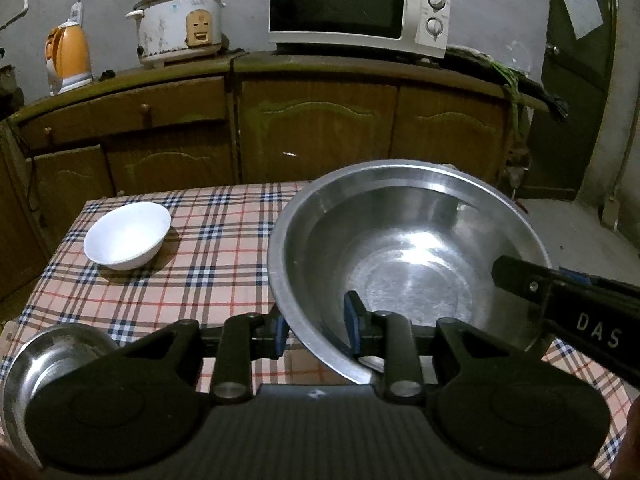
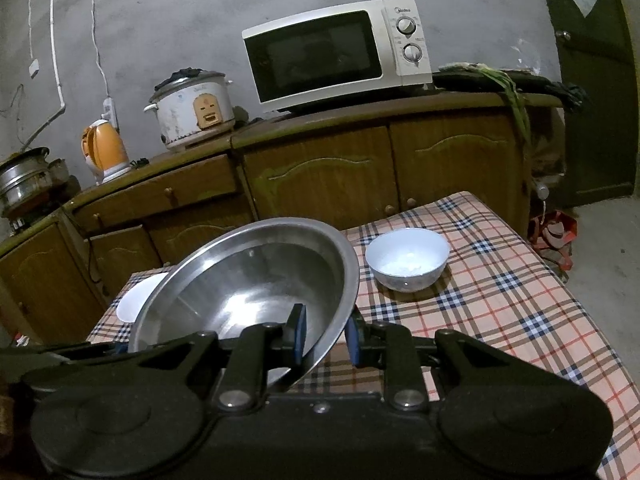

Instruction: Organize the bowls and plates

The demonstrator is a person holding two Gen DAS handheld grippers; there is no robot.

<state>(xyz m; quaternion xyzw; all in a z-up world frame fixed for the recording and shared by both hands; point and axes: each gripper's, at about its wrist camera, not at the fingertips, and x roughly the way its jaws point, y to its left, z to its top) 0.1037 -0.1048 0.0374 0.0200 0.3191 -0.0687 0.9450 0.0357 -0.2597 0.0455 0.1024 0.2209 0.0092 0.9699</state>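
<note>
We hold the big shiny round metal bowl (image 1: 408, 256) with both claws. Our left claw (image 1: 316, 332) bites the near rim of the big bowl: one blue pad (image 1: 353, 320) is inside the bowl and the other pad is outside, with the thin rim squeezed between them. Our right claw (image 2: 325, 336) bites the rim on the other side the same way, one blue pad (image 2: 299, 334) inside and one outside. In the left view we can see the black finger of the right claw reaching into the bowl from the right.

The big bowl tips up, above the table with the pink, blue and white checked cloth (image 1: 208, 248).

Ahead of the left claw and off to its left sits a small white round bowl (image 1: 127, 235) on the cloth, well apart from the big bowl. Down by the left claw's left side is a small shiny metal bowl (image 1: 48, 356), partly hidden behind the claw.

Ahead of the right claw and a bit to its right sits a white bowl (image 2: 407, 258) just beside the big bowl's rim. To the right claw's left, behind the big bowl, a bit of something white and round (image 2: 138, 298) peeks out
</note>
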